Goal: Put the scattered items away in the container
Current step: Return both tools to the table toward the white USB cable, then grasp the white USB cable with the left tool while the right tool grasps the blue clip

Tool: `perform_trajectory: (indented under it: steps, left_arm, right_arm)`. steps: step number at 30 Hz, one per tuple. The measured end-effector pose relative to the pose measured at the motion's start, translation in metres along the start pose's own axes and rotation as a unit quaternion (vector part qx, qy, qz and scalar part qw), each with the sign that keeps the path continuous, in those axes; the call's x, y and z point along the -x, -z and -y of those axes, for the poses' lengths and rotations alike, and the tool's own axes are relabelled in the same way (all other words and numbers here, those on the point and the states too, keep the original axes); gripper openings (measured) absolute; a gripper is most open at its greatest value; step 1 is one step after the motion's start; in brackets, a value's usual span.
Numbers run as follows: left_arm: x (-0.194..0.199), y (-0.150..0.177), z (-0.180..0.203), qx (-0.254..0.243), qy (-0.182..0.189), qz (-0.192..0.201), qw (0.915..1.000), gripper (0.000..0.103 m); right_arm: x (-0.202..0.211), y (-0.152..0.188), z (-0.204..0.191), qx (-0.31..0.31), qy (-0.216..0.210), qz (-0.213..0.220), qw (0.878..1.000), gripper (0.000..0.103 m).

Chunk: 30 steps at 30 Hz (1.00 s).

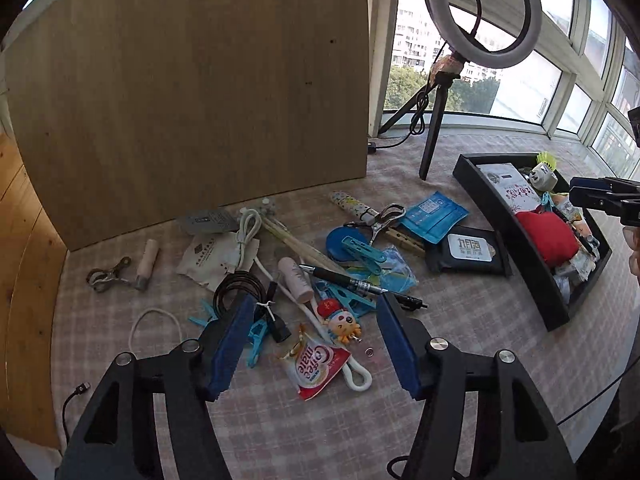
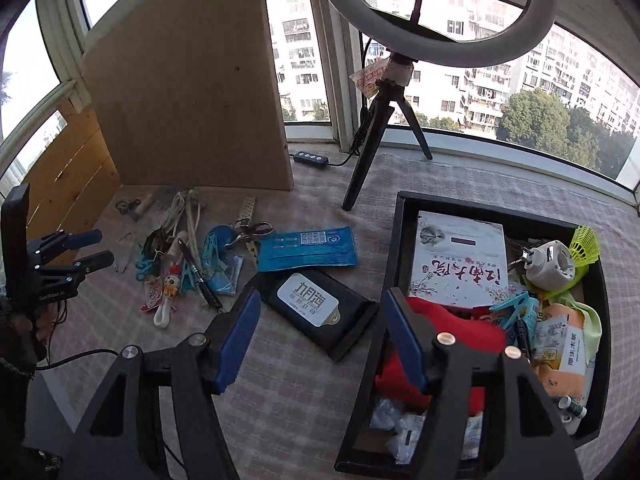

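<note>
left gripper (image 1: pixel 316 344) spread, lower centre over sachet (image 1: pixel 316 364) | right gripper (image 2: pixel 320 340) spread, lower centre, straddling tray (image 2: pixel 400 240) rim

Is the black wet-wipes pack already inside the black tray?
No. The black wipes pack lies on the checked cloth just outside the black tray, beside its left wall.

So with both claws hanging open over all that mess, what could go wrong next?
The left claw hangs over a tangled pile: closing on the Coffee-mate sachet might also snag the white cord or the doll, dragging others along. The tray already looks crowded, so the wipes pack might perch on the red cloth and slide off.
</note>
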<state>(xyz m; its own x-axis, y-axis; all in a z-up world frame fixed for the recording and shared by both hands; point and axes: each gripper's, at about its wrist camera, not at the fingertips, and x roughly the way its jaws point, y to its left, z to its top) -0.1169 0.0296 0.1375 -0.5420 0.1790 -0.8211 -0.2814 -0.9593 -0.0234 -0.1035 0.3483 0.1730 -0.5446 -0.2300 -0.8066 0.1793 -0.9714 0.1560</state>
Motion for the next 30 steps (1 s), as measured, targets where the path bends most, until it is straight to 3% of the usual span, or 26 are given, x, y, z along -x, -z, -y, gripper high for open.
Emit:
perform_trajectory:
  steps: [5,11,15,25,30]
  left_arm:
    - [-0.01,0.022,-0.06,0.068,-0.03,-0.019,0.997,0.054]
    - [-0.037,0.035,-0.087,0.104,-0.043,-0.042,0.9928,0.051]
    - [-0.058,0.035,-0.097,0.127,-0.043,-0.059,0.9892,0.044]
    - [-0.093,0.031,-0.099,0.113,-0.06,-0.094,0.9873,0.04]
    - [-0.101,0.032,-0.097,0.108,-0.072,-0.104,0.9861,0.036]
  right_arm:
    - [-0.044,-0.014,-0.059,0.049,-0.033,-0.033,0.998,0.052]
    - [-0.103,-0.029,-0.114,0.1,-0.037,-0.07,0.992,0.043]
    - [-0.131,-0.034,-0.125,0.105,-0.039,-0.089,0.99,0.04]
    - [-0.162,-0.042,-0.126,0.109,-0.044,-0.115,0.986,0.04]
    - [-0.181,-0.041,-0.133,0.123,-0.027,-0.13,0.983,0.04]
